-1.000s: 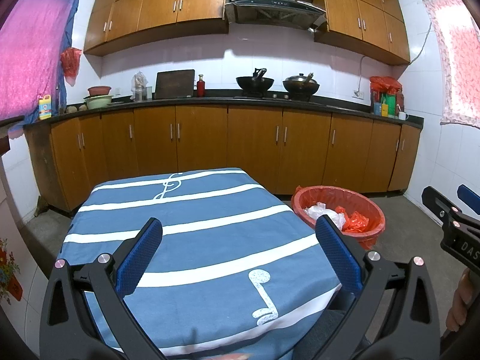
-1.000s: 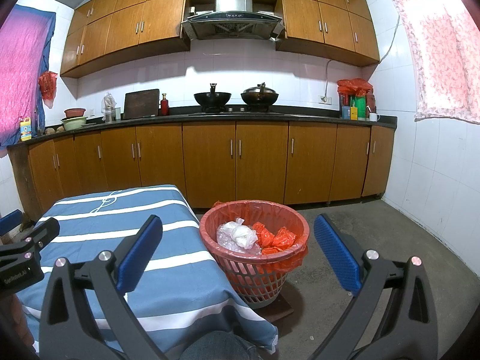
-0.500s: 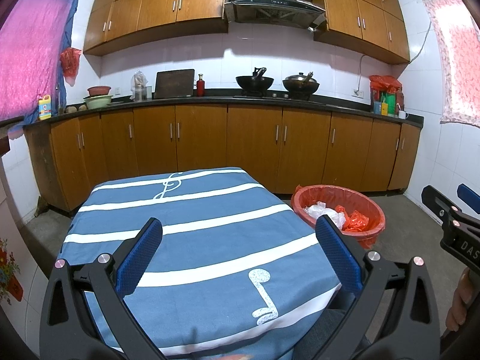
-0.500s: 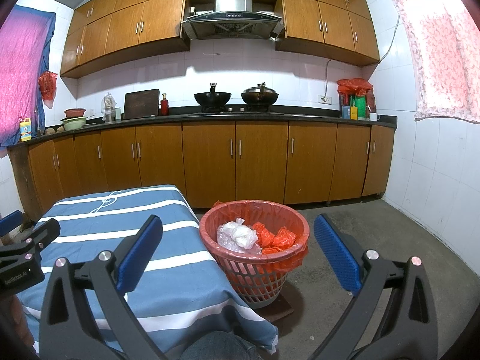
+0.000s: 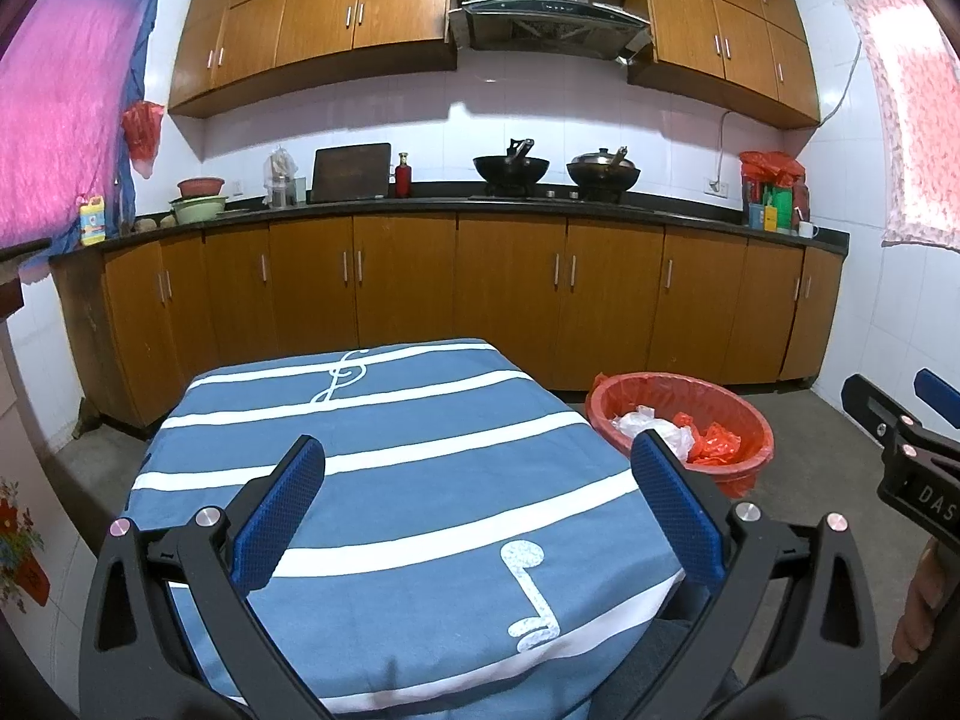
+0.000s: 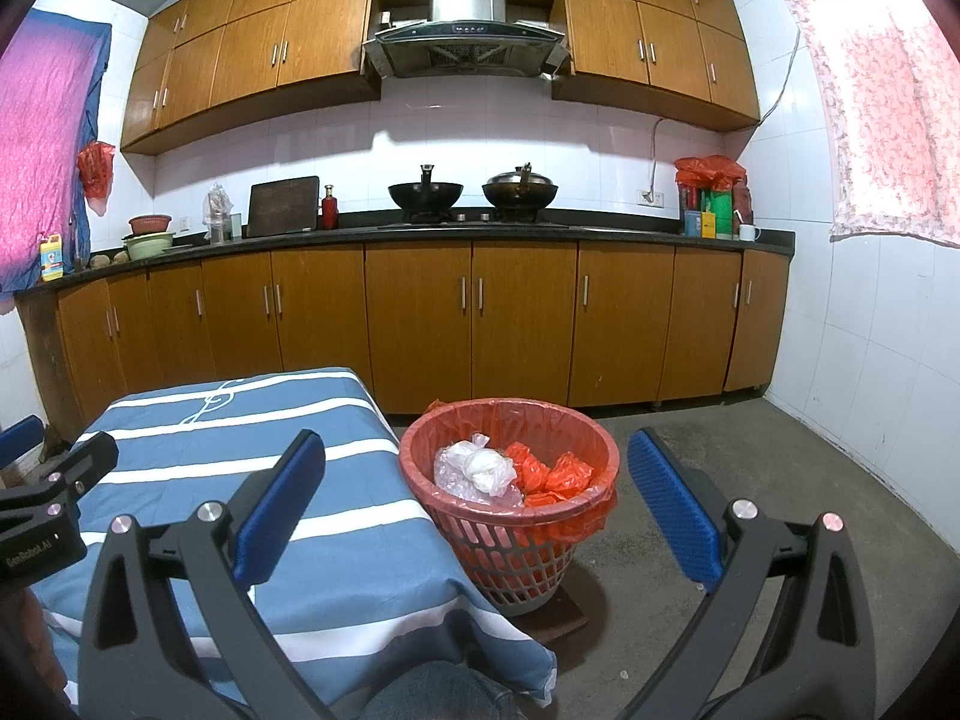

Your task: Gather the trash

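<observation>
Both wrist views kitchenward, sharing table (image 5: 420, 480) and basket (image 6: 510, 534).

Domestic kitchen. Brown wooden wall cabinets (image 6: 252, 54) flank a steel range hood (image 6: 467, 30) above two black woks (image 6: 426, 192) on a hob. A long dark tabletop (image 6: 600, 232) on matching base cabinets (image 6: 420, 324) carries a green basin (image 6: 150, 245), red bottle (image 6: 329, 207) and white mug (image 6: 747, 232). White tiled walls (image 6: 870, 330); bare concrete floor (image 6: 780, 480).

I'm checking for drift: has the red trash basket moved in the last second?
No. The red trash basket sits in the same spot beside the striped table corner.
</observation>
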{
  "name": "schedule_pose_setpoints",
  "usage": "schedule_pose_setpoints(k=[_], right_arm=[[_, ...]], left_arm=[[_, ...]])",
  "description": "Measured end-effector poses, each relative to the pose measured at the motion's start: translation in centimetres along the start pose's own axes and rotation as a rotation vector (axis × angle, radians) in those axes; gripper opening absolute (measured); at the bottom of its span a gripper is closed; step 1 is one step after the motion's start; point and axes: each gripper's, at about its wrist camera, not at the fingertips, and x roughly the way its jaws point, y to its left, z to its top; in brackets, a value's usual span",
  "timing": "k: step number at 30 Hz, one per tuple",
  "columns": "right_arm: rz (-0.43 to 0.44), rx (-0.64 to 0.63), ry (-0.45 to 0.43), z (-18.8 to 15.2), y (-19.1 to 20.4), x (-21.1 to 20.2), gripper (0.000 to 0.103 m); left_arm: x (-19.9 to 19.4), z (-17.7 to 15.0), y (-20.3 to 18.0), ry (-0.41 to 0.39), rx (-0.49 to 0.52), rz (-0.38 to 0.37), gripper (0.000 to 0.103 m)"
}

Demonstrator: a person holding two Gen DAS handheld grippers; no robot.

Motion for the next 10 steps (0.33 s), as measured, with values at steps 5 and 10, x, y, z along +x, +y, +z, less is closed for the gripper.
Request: schedule_pose_setpoints(k=[5,10], right_arm=[[0.000,0.000,0.000,0.02,0.00,0.00,0.099],[0.000,0.000,0.000,0.04,0.00,-0.02,0.099]], left_arm=[[-0.09,0.03,0.03,-0.001,-0.003,0.003,0.101],[-0.17,0.12,-0.01,-0.001,-0.005,0.004,0.101]])
